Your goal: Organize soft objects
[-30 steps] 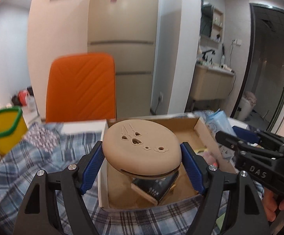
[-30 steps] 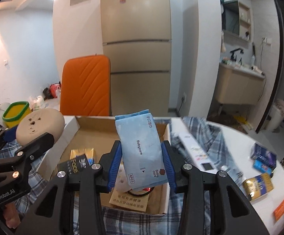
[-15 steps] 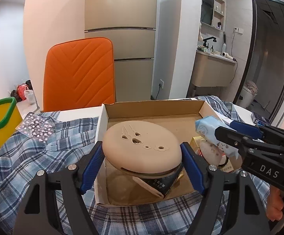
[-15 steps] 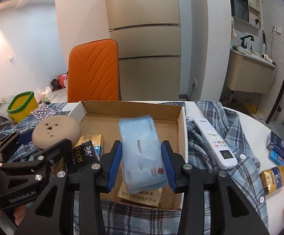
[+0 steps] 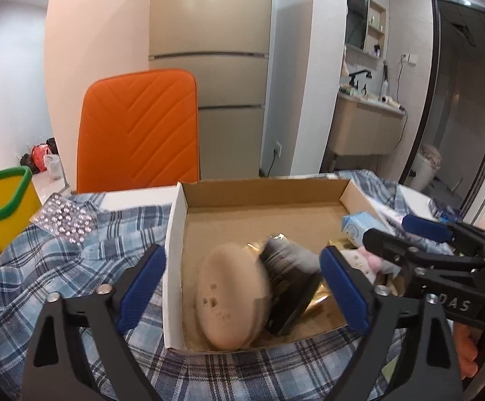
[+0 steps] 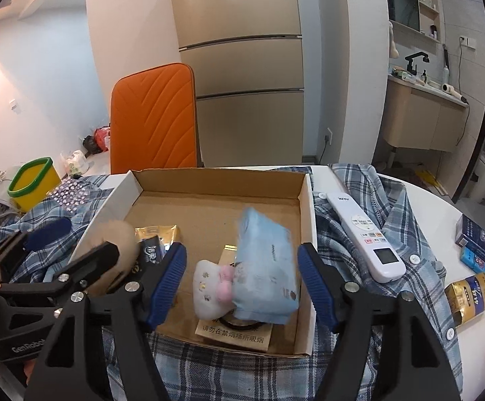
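Note:
My left gripper hangs over the near left of the cardboard box, its jaws opening. The beige round cushion lies blurred and tipped on edge inside the box, free of both pads, leaning on a black packet. My right gripper is over the near right of the box, jaws opening too. The light blue wipes pack is blurred between the pads without touching them. It rests in the box against a white and pink plush.
A blue plaid shirt is spread under the box. On it to the right lies a white remote, with small cartons beyond. A yellow bin and a sticker sheet stand left. An orange chair is behind.
Both grippers have opened. The beige cushion left the left pads and dropped into the box, tipping on edge. The wipes pack slipped from the right pads down beside the plush.

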The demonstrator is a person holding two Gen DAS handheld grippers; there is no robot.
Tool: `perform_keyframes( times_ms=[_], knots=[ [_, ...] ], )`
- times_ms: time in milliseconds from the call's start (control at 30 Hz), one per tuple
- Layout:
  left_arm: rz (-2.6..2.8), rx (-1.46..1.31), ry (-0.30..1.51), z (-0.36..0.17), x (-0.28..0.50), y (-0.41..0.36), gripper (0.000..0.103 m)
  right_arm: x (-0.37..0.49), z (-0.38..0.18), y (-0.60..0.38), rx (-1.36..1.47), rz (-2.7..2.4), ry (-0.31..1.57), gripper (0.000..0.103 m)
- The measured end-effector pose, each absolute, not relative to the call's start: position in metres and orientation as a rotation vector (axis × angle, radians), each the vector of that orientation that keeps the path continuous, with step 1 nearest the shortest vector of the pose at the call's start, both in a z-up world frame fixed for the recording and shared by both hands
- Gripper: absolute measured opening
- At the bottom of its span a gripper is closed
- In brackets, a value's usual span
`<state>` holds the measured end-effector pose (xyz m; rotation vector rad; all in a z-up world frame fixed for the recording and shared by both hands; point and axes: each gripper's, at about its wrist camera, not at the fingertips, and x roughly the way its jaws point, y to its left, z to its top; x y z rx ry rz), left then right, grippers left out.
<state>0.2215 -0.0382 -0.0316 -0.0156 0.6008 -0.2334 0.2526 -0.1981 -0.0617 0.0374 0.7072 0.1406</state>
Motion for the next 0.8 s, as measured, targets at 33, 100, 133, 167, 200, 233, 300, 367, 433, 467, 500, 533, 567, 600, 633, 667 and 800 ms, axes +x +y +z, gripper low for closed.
perform_keyframes(
  times_ms=[33,100,133,167,200,233,300,367,433,467,500,533,567,600,633,667,800],
  knots=[
    [-0.236,-0.020,0.589,-0.030,0.220,-0.037,0.099,0.252,-0.061,-0.199,0.040,0.137,0.705,0.071],
    [-0.236,-0.021,0.568,-0.026,0.217,-0.036,0.100,0.252,-0.060,-0.201,0.044,0.133,0.703,0.071],
    [-0.237,-0.021,0.557,-0.024,0.215,-0.035,0.100,0.252,-0.060,-0.202,0.046,0.130,0.700,0.071],
    [-0.237,-0.019,0.545,-0.022,0.212,-0.035,0.100,0.251,-0.058,-0.203,0.049,0.127,0.695,0.071],
    [-0.234,-0.018,0.534,-0.020,0.210,-0.035,0.100,0.250,-0.057,-0.204,0.051,0.125,0.689,0.071],
    [-0.228,-0.015,0.524,-0.017,0.208,-0.035,0.100,0.249,-0.055,-0.205,0.052,0.121,0.684,0.071],
    [-0.217,-0.017,0.504,-0.012,0.204,-0.033,0.100,0.243,-0.048,-0.205,0.046,0.111,0.666,0.071],
    [-0.211,-0.024,0.486,-0.007,0.200,-0.031,0.101,0.235,-0.039,-0.205,0.037,0.102,0.633,0.071],
    [-0.204,-0.028,0.462,0.001,0.194,-0.029,0.101,0.224,-0.026,-0.206,0.033,0.093,0.592,0.071],
    [-0.202,-0.032,0.446,0.006,0.190,-0.027,0.101,0.221,-0.022,-0.206,0.032,0.092,0.578,0.071],
    [-0.202,-0.037,0.433,0.010,0.186,-0.025,0.101,0.216,-0.016,-0.206,0.030,0.090,0.561,0.071],
    [-0.200,-0.042,0.423,0.014,0.182,-0.024,0.101,0.211,-0.010,-0.207,0.026,0.087,0.542,0.071],
    [-0.199,-0.047,0.419,0.018,0.177,-0.022,0.102,0.204,-0.004,-0.208,0.021,0.083,0.521,0.071],
    [-0.203,-0.048,0.418,0.022,0.172,-0.021,0.102,0.198,0.001,-0.208,0.015,0.076,0.510,0.071],
    [-0.206,-0.041,0.410,0.025,0.166,-0.020,0.102,0.193,0.004,-0.209,0.010,0.072,0.501,0.071],
    [-0.205,-0.025,0.396,0.028,0.158,-0.019,0.102,0.185,0.007,-0.210,0.007,0.071,0.489,0.071],
    [-0.199,0.007,0.334,0.041,0.129,-0.013,0.102,0.156,0.016,-0.215,0.005,0.079,0.455,0.071]
  ],
)
